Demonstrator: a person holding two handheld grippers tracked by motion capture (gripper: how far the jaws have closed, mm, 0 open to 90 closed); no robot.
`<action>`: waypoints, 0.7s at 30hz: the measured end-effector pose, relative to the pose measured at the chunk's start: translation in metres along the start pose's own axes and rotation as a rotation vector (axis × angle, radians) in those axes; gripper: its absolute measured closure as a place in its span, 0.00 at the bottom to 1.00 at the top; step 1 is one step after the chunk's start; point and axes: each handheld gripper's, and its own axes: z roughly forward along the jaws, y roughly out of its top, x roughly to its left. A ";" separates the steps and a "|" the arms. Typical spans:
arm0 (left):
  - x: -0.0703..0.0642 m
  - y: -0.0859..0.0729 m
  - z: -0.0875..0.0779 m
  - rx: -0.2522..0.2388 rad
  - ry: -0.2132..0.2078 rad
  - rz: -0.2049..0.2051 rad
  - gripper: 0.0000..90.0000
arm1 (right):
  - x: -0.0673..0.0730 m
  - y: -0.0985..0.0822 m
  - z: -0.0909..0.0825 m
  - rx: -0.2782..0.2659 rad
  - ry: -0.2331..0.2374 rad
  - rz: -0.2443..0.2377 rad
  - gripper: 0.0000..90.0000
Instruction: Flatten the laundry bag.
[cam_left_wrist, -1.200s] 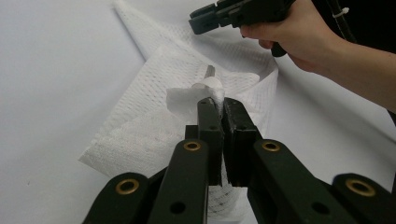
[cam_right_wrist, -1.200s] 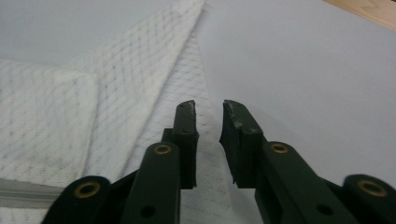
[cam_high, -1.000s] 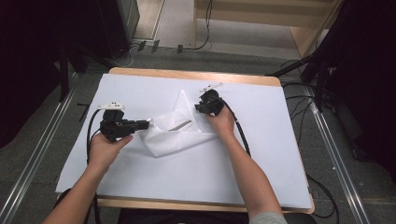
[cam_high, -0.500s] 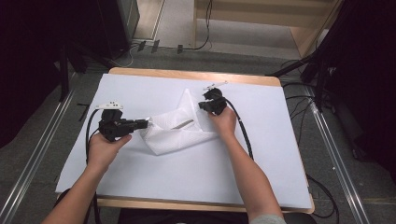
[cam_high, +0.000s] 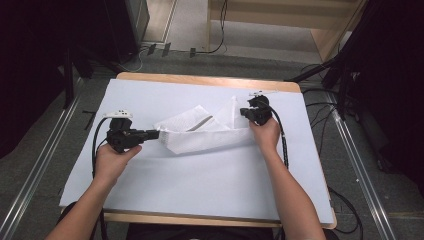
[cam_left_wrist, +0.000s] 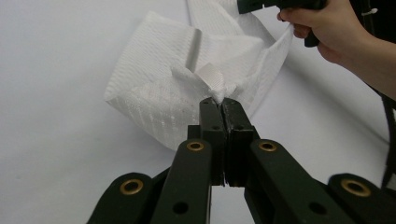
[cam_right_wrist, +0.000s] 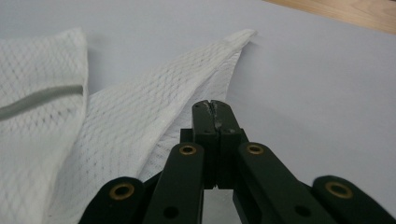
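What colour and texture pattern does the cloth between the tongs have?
The cloth is plain white with a fine diamond mesh weave, clearest in the right gripper view.

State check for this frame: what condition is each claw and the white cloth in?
left claw: shut on the white mesh cloth's near corner.
right claw: jaws shut, pinching the cloth's other end, seen from above.
white mesh cloth: partly folded, pulled out between both claws, lying on the white table cover.

cloth (cam_high: 205, 132) on table (cam_high: 200, 195), btwn L gripper (cam_high: 156, 134), R gripper (cam_high: 242, 113)
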 end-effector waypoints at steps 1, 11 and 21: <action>-0.001 -0.001 0.002 0.013 -0.004 0.002 1.00 | -0.002 -0.003 -0.002 -0.001 0.002 0.009 1.00; -0.010 -0.012 0.001 0.039 -0.066 0.012 0.87 | -0.013 -0.038 -0.005 0.028 0.003 0.042 1.00; -0.008 -0.007 -0.017 -0.024 -0.069 0.023 0.69 | -0.011 -0.039 -0.017 0.012 0.007 0.030 0.88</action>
